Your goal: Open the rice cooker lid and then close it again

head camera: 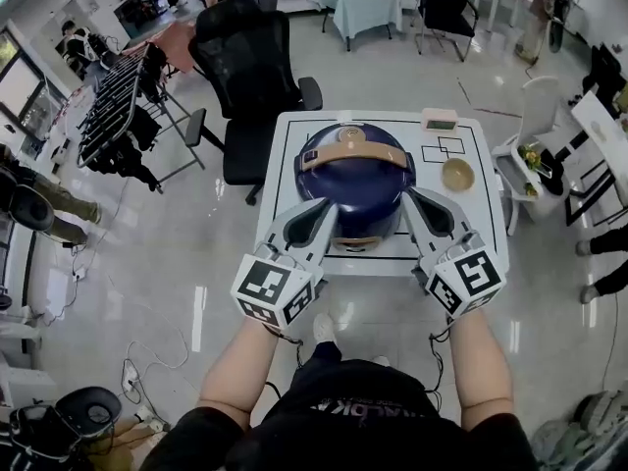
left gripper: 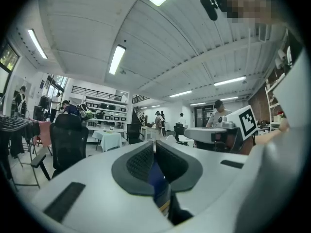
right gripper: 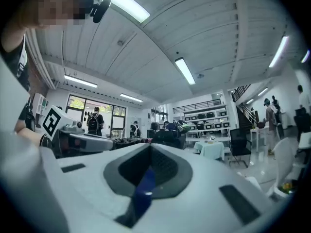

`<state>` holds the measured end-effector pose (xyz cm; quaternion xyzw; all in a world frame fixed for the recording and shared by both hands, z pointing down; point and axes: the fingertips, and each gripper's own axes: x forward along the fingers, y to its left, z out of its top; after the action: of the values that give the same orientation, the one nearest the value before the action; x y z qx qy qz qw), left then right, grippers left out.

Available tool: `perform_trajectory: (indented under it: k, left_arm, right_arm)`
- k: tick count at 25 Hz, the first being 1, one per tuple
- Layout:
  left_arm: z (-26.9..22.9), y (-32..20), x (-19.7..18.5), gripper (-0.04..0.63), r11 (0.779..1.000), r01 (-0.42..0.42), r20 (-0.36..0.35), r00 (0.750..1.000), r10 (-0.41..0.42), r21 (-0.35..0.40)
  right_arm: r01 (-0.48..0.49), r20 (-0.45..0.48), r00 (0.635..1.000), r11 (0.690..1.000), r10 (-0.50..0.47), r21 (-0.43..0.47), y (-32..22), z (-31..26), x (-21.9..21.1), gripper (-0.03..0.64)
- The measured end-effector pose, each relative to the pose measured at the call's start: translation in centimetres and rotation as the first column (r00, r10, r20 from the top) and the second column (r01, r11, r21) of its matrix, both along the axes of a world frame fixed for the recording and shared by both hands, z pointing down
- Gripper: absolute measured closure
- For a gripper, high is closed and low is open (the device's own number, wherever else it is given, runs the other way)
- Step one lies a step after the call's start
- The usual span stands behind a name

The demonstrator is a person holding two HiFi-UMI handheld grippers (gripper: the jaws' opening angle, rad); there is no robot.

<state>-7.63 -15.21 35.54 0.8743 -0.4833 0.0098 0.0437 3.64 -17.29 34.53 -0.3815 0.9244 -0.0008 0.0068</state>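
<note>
Rice cooker (head camera: 353, 177), dark blue, sits mid-counter, its front w/ the gold trim facing the near edge. Lid (head camera: 355, 165) is down and closed, and the tan handle (head camera: 351, 150) lies flat across the top toward the far side.

Left gripper (head camera: 324, 207) is at the cooker's near-left flank and right gripper (head camera: 413, 194) at its near-right flank. Both point level toward the far edge, tips right beside the body (actual contact can't be made out from the head view). Marker cubes hang out past the near edge of the counter (head camera: 471, 226).

In the left gripper view, the left gripper (left gripper: 154, 142) is clenched, pads together at the tip. Only a thin sliver of blue and gold shows through the slit lower down, nothing visibly grasped. In the right gripper view, the right gripper (right gripper: 149, 144) is also clenched tight, w/ a blue streak in the slit and nothing held.

Elsewhere on the counter: a tan bowl (head camera: 457, 174) near the right edge, apart from the cooker, and a pink box (head camera: 440, 119) at the far-right corner. Black outlined squares are marked on the surface between them. A black office chair (head camera: 253, 67) stands on the floor beyond the far-left corner.
</note>
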Motion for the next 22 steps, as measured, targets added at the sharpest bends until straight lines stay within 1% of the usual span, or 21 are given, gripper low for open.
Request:
perform_trajectory:
  k: [2, 10, 13, 17, 22]
  left_arm:
    - [0.0, 1.9, 1.5, 0.591, 1.0, 0.01, 0.001, 1.0, -0.01, -0.004]
    - [0.3, 9.4, 6.5, 0.592, 0.997, 0.072, 0.012, 0.997, -0.071, -0.014]
    - [1.0, 11.9, 7.9, 0.592, 0.996, 0.088, 0.017, 0.996, -0.088, -0.031]
    - [2.0, 14.5, 9.1, 0.592, 0.993, 0.105, 0.016, 0.994, -0.105, -0.059]
    - [2.7, 16.4, 9.3, 0.592, 0.99, 0.117, -0.006, 0.993, -0.118, -0.08]
  right_arm:
    - [0.026, -0.011, 1.0, 1.0, -0.026, 0.004, 1.8, 0.0, 1.0, 0.615]
    - [0.12, 0.001, 0.993, 0.993, -0.12, -0.004, 8.4, 0.4, 5.1, 0.615]
    - [0.149, 0.012, 0.989, 0.989, -0.149, -0.019, 10.5, 0.7, 6.1, 0.615]
    - [0.186, 0.011, 0.983, 0.982, -0.185, -0.029, 12.7, 1.1, 6.6, 0.615]
    - [0.201, 0.015, 0.98, 0.978, -0.2, -0.053, 14.5, 1.8, 6.3, 0.615]
